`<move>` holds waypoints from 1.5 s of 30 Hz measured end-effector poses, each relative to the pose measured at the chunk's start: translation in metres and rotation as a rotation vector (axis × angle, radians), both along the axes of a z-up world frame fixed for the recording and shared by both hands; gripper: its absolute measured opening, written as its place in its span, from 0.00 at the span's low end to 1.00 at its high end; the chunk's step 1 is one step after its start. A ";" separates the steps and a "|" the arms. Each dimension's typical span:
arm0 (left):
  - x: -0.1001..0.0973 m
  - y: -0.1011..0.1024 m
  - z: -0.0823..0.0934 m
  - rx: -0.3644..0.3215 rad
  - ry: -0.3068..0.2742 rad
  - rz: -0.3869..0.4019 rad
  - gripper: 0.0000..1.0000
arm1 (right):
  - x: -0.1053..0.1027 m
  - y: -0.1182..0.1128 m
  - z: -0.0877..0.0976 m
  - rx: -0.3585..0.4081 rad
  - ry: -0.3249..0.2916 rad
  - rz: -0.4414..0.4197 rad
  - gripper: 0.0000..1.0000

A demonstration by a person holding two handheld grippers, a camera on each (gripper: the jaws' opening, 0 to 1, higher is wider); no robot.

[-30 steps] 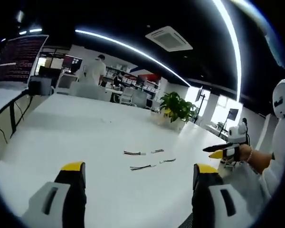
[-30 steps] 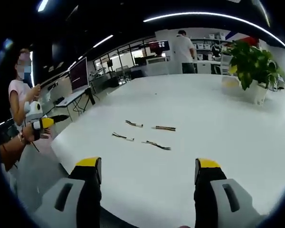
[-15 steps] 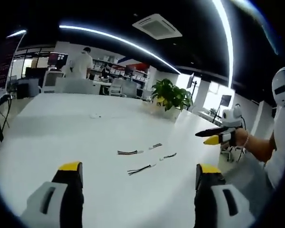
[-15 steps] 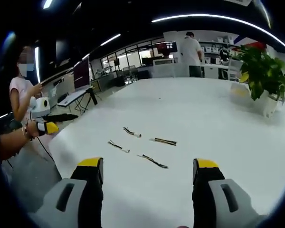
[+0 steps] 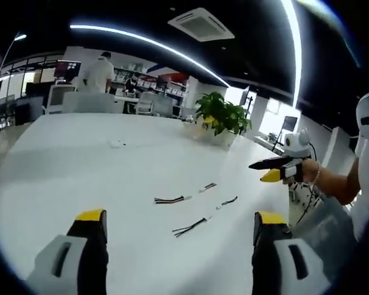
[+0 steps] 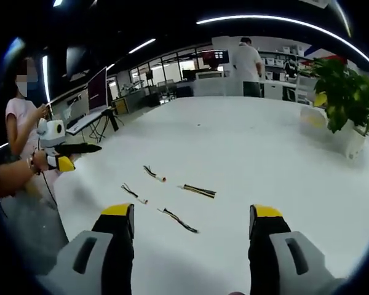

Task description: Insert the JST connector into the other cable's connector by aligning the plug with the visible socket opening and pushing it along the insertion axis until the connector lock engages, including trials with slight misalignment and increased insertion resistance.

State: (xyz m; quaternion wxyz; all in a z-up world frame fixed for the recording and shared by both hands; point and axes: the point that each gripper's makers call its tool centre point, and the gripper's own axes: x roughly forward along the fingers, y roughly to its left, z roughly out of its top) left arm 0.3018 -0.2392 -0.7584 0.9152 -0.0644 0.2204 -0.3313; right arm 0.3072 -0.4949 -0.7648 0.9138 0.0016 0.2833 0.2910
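Bench (image 5: 80, 160) spreads white across the middle of both views, with a potted plant (image 5: 220, 117) at its far edge, upper centre in the left gripper view and far right in the right gripper view. A person (image 6: 246, 61) stands beyond it, top centre of the right gripper view.

Left tool (image 5: 179, 236) rises from the bottom of its view, jaws wide apart and holding nothing. Right tool (image 6: 190, 230) does likewise in its own view, spread wide and empty. Each also shows at the side of the other's view, held above the bench edge.

Cables lie loose on the bench just above the jaws, well apart from both tools. In the left gripper view one cable (image 5: 171, 200) sits centre, another (image 5: 190, 227) lower, and two shorter pieces (image 5: 218, 195) to the right. Which ends carry plug or socket is too small to tell.

The step in hand looks like the approach. Doing it well likely means bringing each tool down over a different cable, gripping close behind the connector housing so the end cannot flop, then checking which face shows the socket opening before lining the two up.
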 end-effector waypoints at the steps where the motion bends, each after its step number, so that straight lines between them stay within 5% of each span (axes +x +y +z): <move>1: 0.003 -0.002 -0.001 0.003 0.000 -0.004 0.98 | 0.002 0.001 -0.001 -0.001 0.000 0.004 0.75; 17: 0.049 -0.025 -0.011 0.020 0.001 -0.057 0.98 | 0.036 0.014 -0.019 -0.037 0.006 0.074 0.73; 28: 0.079 -0.043 -0.026 0.087 -0.070 -0.176 0.93 | 0.062 0.024 -0.030 -0.056 -0.029 0.143 0.69; 38: 0.088 -0.057 -0.038 0.128 -0.077 -0.250 0.89 | 0.072 0.034 -0.039 -0.093 -0.053 0.224 0.66; 45: 0.090 -0.073 -0.040 0.150 -0.139 -0.317 0.82 | 0.075 0.046 -0.043 -0.141 -0.111 0.356 0.60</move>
